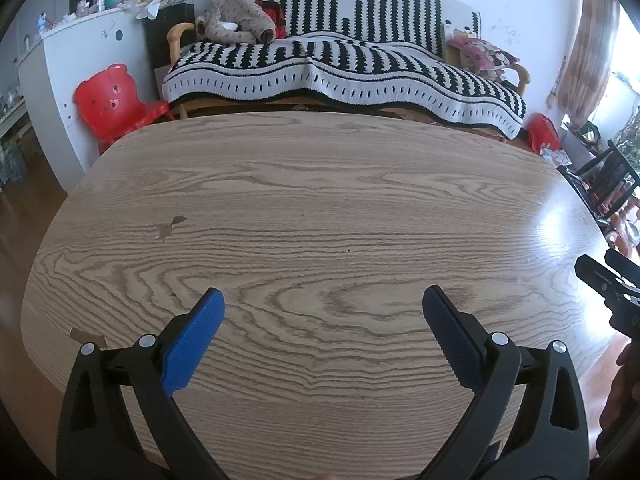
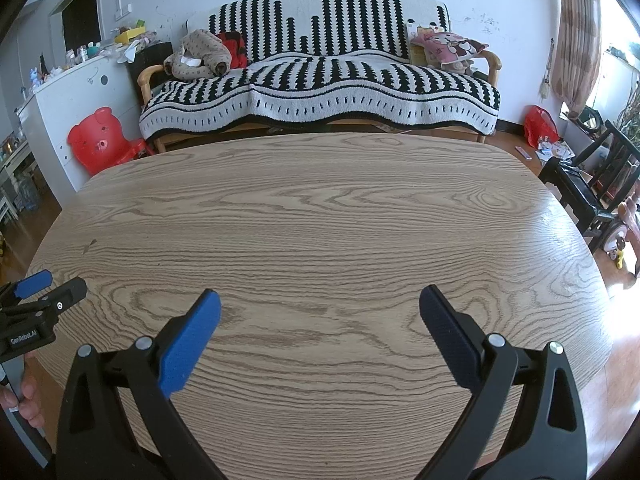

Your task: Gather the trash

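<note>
My left gripper (image 1: 323,300) is open over the near part of a wooden table (image 1: 320,200), with nothing between its blue-padded fingers. My right gripper (image 2: 320,300) is open too, above the same wooden table (image 2: 320,208), its fingers wide apart and holding nothing. In the right wrist view the left gripper (image 2: 44,284) shows at the left edge, held by a hand (image 2: 28,400). The right gripper (image 1: 608,276) shows at the right edge of the left wrist view. No trash shows on the tabletop. A small scrap of brown tape (image 1: 86,336) sticks at the table's near left edge.
A sofa (image 1: 340,60) under a black-and-white striped blanket stands behind the table. A red child's chair (image 1: 112,100) sits at the back left beside a white cabinet (image 1: 80,64). A black chair (image 2: 592,184) and a red bag (image 2: 540,126) are at the right on the floor.
</note>
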